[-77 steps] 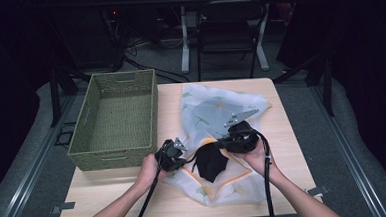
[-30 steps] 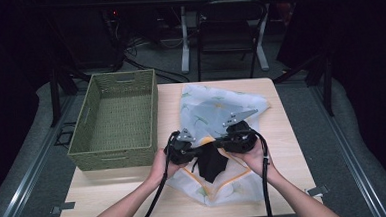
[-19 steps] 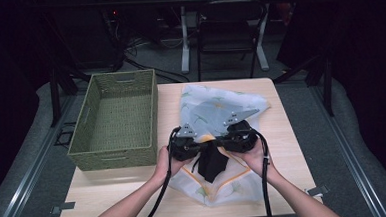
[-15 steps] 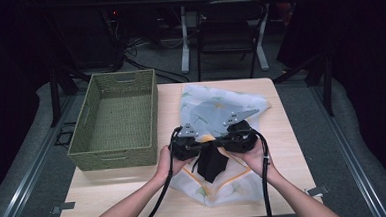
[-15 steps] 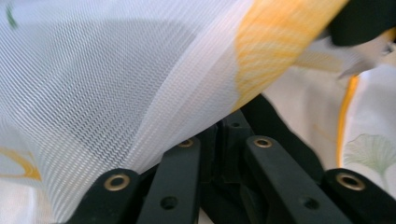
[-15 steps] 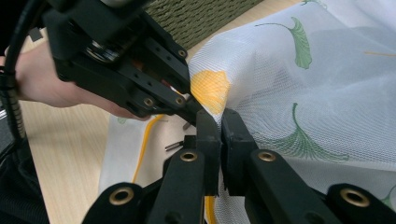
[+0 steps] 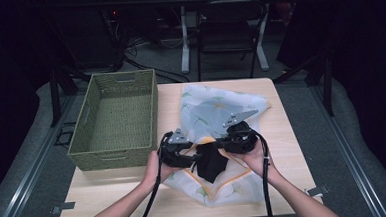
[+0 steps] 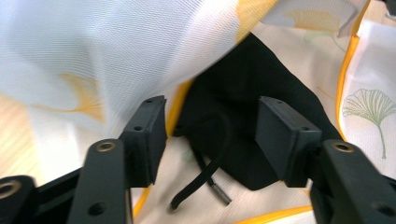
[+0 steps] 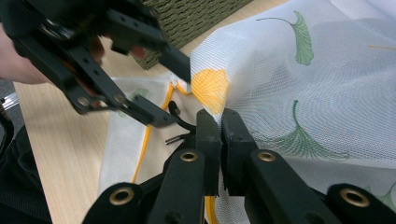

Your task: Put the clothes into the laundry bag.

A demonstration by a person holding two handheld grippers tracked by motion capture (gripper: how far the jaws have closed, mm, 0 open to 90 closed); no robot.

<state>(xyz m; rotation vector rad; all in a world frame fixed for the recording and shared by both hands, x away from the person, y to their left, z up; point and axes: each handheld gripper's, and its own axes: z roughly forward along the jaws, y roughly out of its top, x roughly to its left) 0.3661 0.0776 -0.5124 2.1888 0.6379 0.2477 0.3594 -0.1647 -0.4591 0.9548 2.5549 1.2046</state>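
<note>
A white mesh laundry bag [image 7: 216, 112] printed with green and yellow ginkgo leaves and edged in orange lies on the right half of the wooden table [image 7: 110, 198]. Its long axis runs from the near edge toward the far edge, leaning slightly toward the far right corner. At its near, open end a black garment [image 7: 211, 162] with a black drawstring [image 8: 210, 158] lies on the lower layer of mesh, partly under the raised upper layer.

The right gripper [image 9: 219, 123] has its jaws pressed together on the orange-trimmed edge of the upper mesh layer and holds that flap lifted off the garment. The left gripper [image 8: 210, 135] sits just to the left of the garment; its jaws have just been opening and now stand apart, with the drawstring and garment lying in the gap below them and neither pad pressing on anything. A fold of mesh hangs over its left jaw in the left gripper view.

A green woven basket [image 7: 89, 129] stands on the left half of the table, just beside the bag; nothing lies inside it. Beyond the table, a dark chair [image 7: 227, 31] and white desk legs [image 7: 184, 39] stand on the floor.
</note>
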